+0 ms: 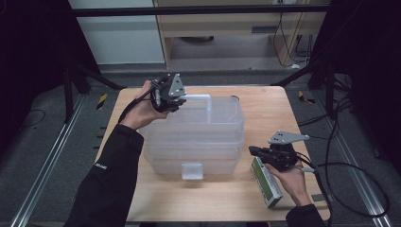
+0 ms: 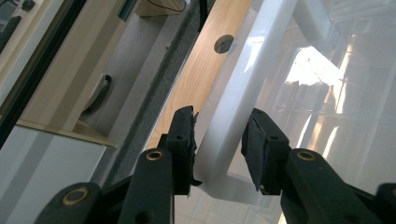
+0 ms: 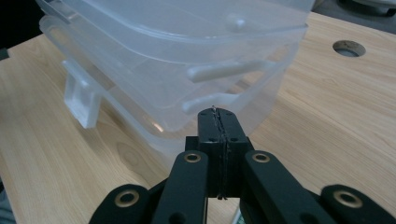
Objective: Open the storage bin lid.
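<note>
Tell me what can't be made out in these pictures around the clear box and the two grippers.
- Clear box contents: high view, hazy walls and glare.
- Left gripper grip on white handle: left gripper view, one pad touches, the other stands just off.
- Green and white carton print: high view, too small; right hand covers part.
- Right gripper: shut on nothing.

The box (image 1: 198, 137) is seen as clear, colourless plastic, its handle (image 2: 243, 93) milky white and its latch (image 1: 192, 171) frosted. The desk (image 1: 265, 109) is shown in pale wood grain. Both claws, left (image 2: 218, 144) and right (image 3: 219, 126), are black, with brass-coloured rivets. A carton (image 1: 267, 182), white with what appears to be green sides, is seen.
</note>
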`<state>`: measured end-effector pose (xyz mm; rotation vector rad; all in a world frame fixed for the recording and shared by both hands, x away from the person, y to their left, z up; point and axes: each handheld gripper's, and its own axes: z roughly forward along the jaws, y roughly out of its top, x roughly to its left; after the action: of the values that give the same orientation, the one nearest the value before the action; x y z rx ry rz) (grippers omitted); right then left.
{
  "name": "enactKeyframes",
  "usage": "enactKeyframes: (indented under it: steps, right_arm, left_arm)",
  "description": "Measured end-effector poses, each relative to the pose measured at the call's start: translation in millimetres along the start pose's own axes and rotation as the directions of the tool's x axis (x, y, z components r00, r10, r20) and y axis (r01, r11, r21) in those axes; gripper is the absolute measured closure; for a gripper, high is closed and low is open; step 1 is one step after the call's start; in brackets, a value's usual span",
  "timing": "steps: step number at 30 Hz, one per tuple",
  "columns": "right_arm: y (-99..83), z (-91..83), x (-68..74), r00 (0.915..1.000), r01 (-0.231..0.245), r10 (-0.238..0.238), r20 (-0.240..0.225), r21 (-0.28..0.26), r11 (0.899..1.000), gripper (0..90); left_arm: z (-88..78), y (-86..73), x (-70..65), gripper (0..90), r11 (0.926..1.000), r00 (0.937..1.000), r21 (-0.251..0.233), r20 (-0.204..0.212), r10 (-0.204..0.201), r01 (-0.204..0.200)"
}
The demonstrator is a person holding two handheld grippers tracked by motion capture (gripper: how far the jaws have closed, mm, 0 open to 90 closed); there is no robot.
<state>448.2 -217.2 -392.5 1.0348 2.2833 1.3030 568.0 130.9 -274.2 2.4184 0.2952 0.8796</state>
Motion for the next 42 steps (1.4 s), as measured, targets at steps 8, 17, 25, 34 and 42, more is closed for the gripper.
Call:
enactKeyframes:
  steps: [8, 17, 25, 34, 42]
  right_arm:
    - [7.0, 9.5, 8.9, 0.9997, -0.011, 0.009, -0.023, -0.051, 0.999, 90.0]
    - [8.5, 13.3, 7.0, 0.9985, -0.054, 0.052, -0.017, -0.092, 0.994, 90.0]
    - [6.6, 16.4, 8.4, 0.9993, -0.038, 0.038, -0.006, -0.068, 0.997, 90.0]
    - [6.1, 16.8, 9.4, 0.9992, -0.039, 0.039, -0.004, -0.059, 0.997, 89.8]
    - [5.6, 17.4, 9.8, 0.9994, -0.034, 0.034, 0.001, -0.054, 0.998, 89.8]
  left_arm:
    - [0.9, 1.1, 2.0, 64.4, 1.0000, 1.0000, 0.005, -0.003, -0.007, 0.007]
    - [0.0, -1.5, 0.0, 64.0, 0.9998, 0.9998, -0.006, 0.012, -0.018, 0.018]
    - [-12.9, -7.8, -4.2, 47.0, 0.9974, 0.9985, -0.053, 0.027, -0.048, 0.049]
    - [-44.8, -13.7, -9.2, 44.6, 0.9801, 0.9908, -0.145, 0.022, -0.134, 0.136]
    - [-61.9, -31.3, -17.6, 45.8, 0.9473, 0.9663, -0.195, 0.013, -0.257, 0.255]
